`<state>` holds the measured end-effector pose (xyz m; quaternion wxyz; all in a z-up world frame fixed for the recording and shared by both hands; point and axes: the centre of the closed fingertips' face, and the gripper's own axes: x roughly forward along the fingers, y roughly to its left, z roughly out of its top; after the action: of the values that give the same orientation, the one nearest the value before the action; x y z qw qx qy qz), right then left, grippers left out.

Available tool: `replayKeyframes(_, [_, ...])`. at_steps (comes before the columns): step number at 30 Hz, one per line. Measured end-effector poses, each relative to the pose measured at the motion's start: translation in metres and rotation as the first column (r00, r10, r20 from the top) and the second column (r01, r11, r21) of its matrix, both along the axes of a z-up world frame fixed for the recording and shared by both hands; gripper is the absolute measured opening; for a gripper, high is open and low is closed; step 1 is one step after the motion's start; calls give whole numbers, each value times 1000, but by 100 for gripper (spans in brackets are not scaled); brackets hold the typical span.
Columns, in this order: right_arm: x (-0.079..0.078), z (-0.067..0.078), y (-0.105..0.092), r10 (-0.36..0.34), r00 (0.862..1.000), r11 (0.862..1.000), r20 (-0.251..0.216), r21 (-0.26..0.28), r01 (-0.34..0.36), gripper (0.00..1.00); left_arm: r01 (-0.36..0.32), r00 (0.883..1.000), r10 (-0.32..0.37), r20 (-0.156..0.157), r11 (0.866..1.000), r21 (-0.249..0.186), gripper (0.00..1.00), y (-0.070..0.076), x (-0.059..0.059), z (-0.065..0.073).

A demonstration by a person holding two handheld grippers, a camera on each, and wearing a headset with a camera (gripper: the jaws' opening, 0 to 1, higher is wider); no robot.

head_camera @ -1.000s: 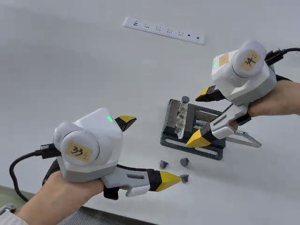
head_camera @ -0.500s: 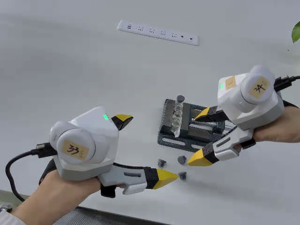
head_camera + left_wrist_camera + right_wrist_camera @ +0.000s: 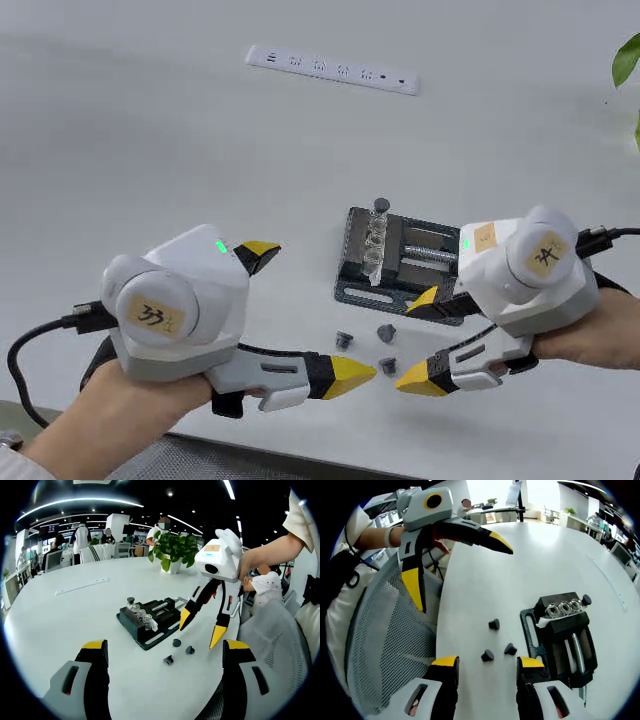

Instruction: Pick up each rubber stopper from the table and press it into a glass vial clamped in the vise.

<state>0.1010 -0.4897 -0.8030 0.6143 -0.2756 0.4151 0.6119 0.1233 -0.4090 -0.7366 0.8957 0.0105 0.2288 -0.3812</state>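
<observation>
Three loose grey rubber stoppers [image 3: 344, 340] [image 3: 386, 331] [image 3: 388, 364] lie on the white table, just in front of the black vise [image 3: 405, 285]. The vise clamps a row of glass vials [image 3: 375, 242]; the far vial carries a stopper [image 3: 381, 205]. My right gripper [image 3: 420, 338] hangs open beside the loose stoppers, on their right. Its own view has one stopper [image 3: 487, 655] between its jaws and two more [image 3: 493, 624] [image 3: 509, 649] ahead. My left gripper [image 3: 310, 312] is open to their left, with nothing in it, and the stoppers [image 3: 176, 642] lie ahead of its jaws.
A white power strip [image 3: 330, 70] lies at the back of the table. Green leaves [image 3: 628, 60] poke in at the top right. The table's near edge runs just below the grippers, with a mesh chair [image 3: 385, 645] beyond it. A potted plant [image 3: 172, 550] stands behind the vise.
My right gripper has come down from beside the vise to the loose stoppers near the table's front edge, still open. The left gripper has hardly moved.
</observation>
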Motion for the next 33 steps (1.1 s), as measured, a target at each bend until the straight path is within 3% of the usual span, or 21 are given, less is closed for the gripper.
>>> replayKeyframes(6, [-4,-13,-1,4,1000,1000,11,-5,-4,27,2,1000,-2,0,1000,0,94,0,-3,0])
replayKeyframes(9, [-4,-18,-2,66,995,998,77,-24,-64,22,0,1000,0,-3,1000,2,94,2,-3,-1])
replayKeyframes(11, [-6,-18,0,78,993,997,88,-11,-78,20,1,1000,-1,-2,1000,3,94,3,-3,-2])
replayKeyframes(14, [-5,-16,4,154,974,988,167,-2,-156,15,0,1000,0,-2,1000,3,94,3,-3,-1])
replayKeyframes(16, [-9,-18,3,207,962,978,176,-17,-207,13,-1,1000,1,-4,1000,1,94,3,-3,-2])
replayKeyframes(22, [-10,-19,5,247,941,969,232,-38,-245,10,1,1000,-1,-6,1000,2,94,1,-6,-2])
replayKeyframes(26, [-12,-17,8,267,935,963,234,-37,-266,10,0,1000,0,-8,1000,3,94,2,-7,-3])
replayKeyframes(28, [-11,-20,7,296,922,955,249,-59,-291,8,-2,1000,2,-9,1000,2,94,2,-8,-3])
replayKeyframes(33, [-10,-21,8,304,917,952,257,-63,-298,6,-11,1000,11,-13,1000,-3,94,5,-7,-4])
